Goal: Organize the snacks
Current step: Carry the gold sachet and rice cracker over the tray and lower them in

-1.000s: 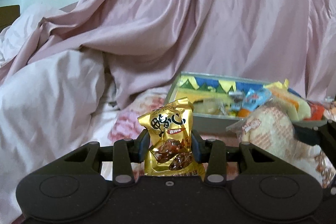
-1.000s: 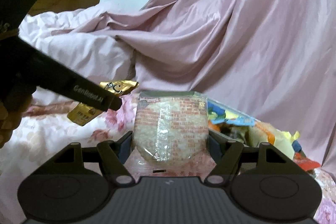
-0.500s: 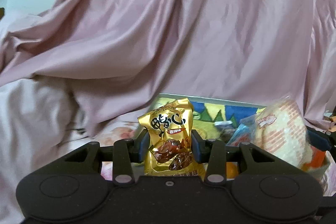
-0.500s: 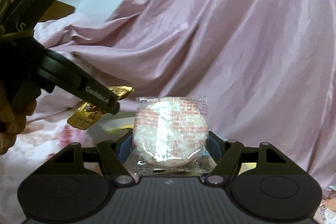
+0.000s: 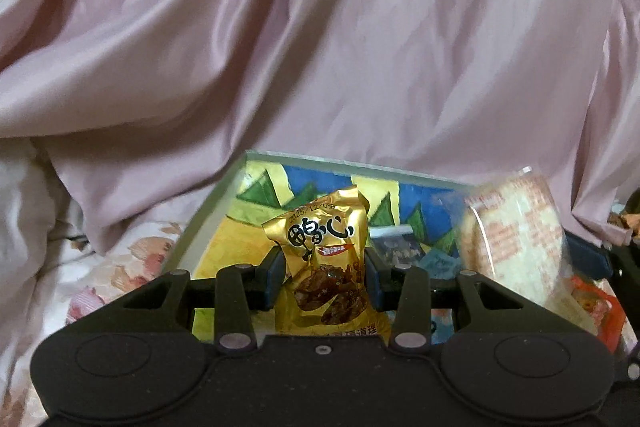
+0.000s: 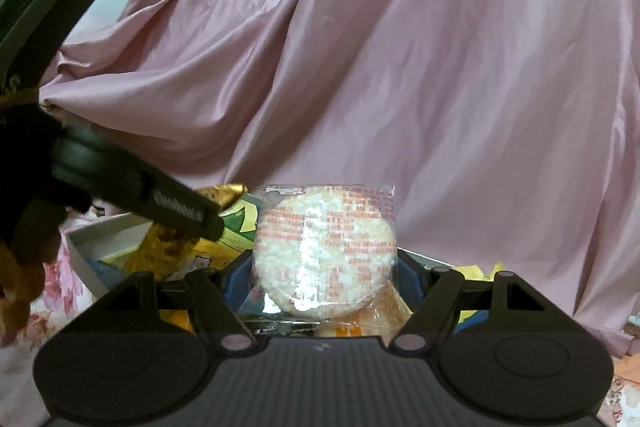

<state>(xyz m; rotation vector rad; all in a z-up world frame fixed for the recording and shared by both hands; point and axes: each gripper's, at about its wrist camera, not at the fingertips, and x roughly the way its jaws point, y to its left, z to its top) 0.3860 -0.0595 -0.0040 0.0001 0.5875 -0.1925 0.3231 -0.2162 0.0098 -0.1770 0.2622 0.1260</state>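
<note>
Left wrist view: left gripper clamps gold snack packet over colourful box; right gripper clamps rice cracker pack.

Gold snack packet: glossy metallic foil, crinkled. Rice cracker pack: clear shiny plastic film, red print; cracker inside rough, grainy. Pink drape: smooth satin-sheen cloth. Box: matt grey rim, coloured printed lining. Left gripper: matt black plastic, faintly speckled.
</note>
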